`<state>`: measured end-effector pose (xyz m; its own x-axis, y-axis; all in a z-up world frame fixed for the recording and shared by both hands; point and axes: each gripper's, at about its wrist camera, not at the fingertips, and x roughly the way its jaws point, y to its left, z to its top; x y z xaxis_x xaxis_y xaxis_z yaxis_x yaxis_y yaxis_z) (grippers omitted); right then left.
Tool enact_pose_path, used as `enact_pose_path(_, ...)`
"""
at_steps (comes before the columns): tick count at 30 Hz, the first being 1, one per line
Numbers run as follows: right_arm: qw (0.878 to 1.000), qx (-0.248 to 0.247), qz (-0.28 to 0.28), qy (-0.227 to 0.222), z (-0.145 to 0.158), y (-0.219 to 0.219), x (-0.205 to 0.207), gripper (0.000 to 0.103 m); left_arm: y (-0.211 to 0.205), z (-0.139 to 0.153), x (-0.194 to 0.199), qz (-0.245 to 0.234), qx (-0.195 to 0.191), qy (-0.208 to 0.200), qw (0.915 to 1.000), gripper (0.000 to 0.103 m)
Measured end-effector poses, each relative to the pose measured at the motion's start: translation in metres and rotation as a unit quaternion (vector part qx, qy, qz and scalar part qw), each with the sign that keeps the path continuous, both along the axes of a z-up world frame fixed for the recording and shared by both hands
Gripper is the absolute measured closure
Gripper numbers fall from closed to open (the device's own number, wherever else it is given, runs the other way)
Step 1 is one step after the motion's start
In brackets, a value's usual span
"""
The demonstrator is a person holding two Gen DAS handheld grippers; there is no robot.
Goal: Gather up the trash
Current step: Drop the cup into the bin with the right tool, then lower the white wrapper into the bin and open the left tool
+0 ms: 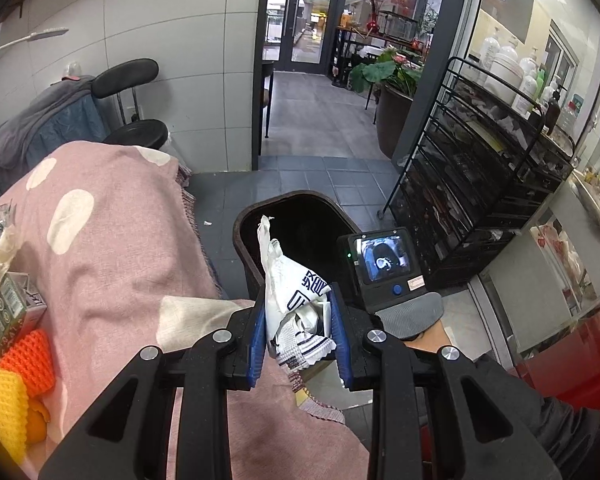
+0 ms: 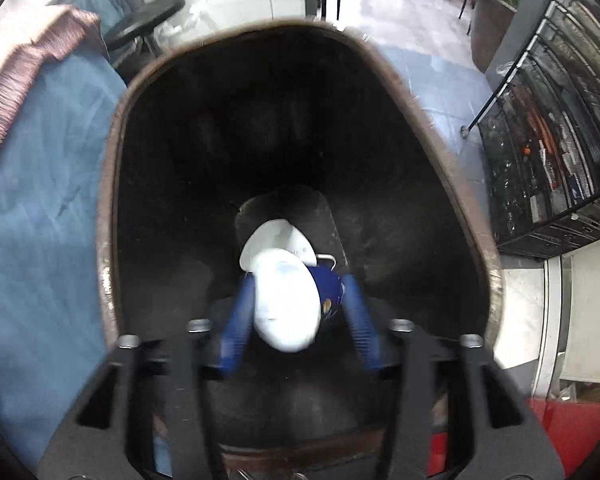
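1. Nearest in the left wrist view, the left gripper [image 1: 298, 330] has its jaws closed on a crumpled white wrapper [image 1: 296, 300] with dark print; the wrapper sticks up and forward past the blue pads.
2. It hangs over the edge of a pink spotted blanket [image 1: 112, 248], just short of the dark bin [image 1: 296, 216] on the floor ahead. More rubbish lies at the blanket's left edge: a small green carton [image 1: 8, 312] and orange foam netting [image 1: 30, 360].
3. In the right wrist view, the right gripper [image 2: 296, 300] is over the bin [image 2: 456, 184] mouth. Its jaws stand partly apart around a white-and-blue packet [image 2: 288, 304]; motion blur hides whether the pads grip it or it is dropping.
4. White trash [image 2: 278, 242] already lies on the bin floor.
5. The step appears to be depositing. Next, the left gripper likely needs to move forward over the bin before opening.
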<state>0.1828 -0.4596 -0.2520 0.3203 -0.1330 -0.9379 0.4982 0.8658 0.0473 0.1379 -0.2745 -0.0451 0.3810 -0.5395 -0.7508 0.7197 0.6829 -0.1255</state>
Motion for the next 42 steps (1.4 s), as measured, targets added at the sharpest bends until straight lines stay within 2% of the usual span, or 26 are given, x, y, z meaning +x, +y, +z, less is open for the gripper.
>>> enact_pose_path(4,0.999,0.0,-0.012,-0.033,0.02,-0.004,-0.019,0.047,-0.008,-0.006,0.002,-0.01,0.006,0.011,0.9999,0.075)
enact_pose_path(8,0.997,-0.013,-0.035,-0.068,0.044,-0.005,-0.048,0.035,-0.023,-0.011,0.006,-0.018,0.016,0.019,0.9995,0.075)
enact_pose_path(11,0.995,-0.024,-0.055,-0.085,0.055,-0.008,-0.071,0.031,-0.038,-0.017,0.01,-0.025,0.024,0.03,0.999,0.075)
enact_pose_path(17,0.99,-0.028,-0.096,-0.098,0.066,-0.017,-0.106,0.028,-0.07,-0.031,0.012,-0.041,0.056,0.025,0.9973,0.075)
enact_pose_path(23,0.988,-0.024,-0.12,-0.097,0.069,-0.022,-0.126,0.027,-0.084,-0.046,0.013,-0.045,0.076,0.028,0.9957,0.074)
enact_pose_path(26,0.987,-0.023,-0.126,-0.096,0.07,-0.024,-0.132,0.026,-0.086,-0.055,0.014,-0.047,0.091,0.028,0.9943,0.067)
enact_pose_path(30,0.987,-0.023,-0.129,-0.093,0.069,-0.026,-0.133,0.026,-0.084,-0.057,0.017,-0.036,0.089,0.025,0.995,0.032)
enact_pose_path(34,0.987,-0.02,-0.133,-0.089,0.068,-0.026,-0.133,0.026,-0.083,-0.055,0.016,-0.043,0.081,0.009,0.9958,0.015)
enact_pose_path(37,0.987,-0.022,-0.132,-0.087,0.068,-0.023,-0.133,0.026,-0.085,-0.056,0.014,-0.048,0.081,-0.005,0.9955,0.009)
enact_pose_path(42,0.987,-0.022,-0.133,-0.088,0.071,-0.023,-0.134,0.025,-0.082,-0.049,0.014,-0.052,0.059,-0.005,0.9969,0.006)
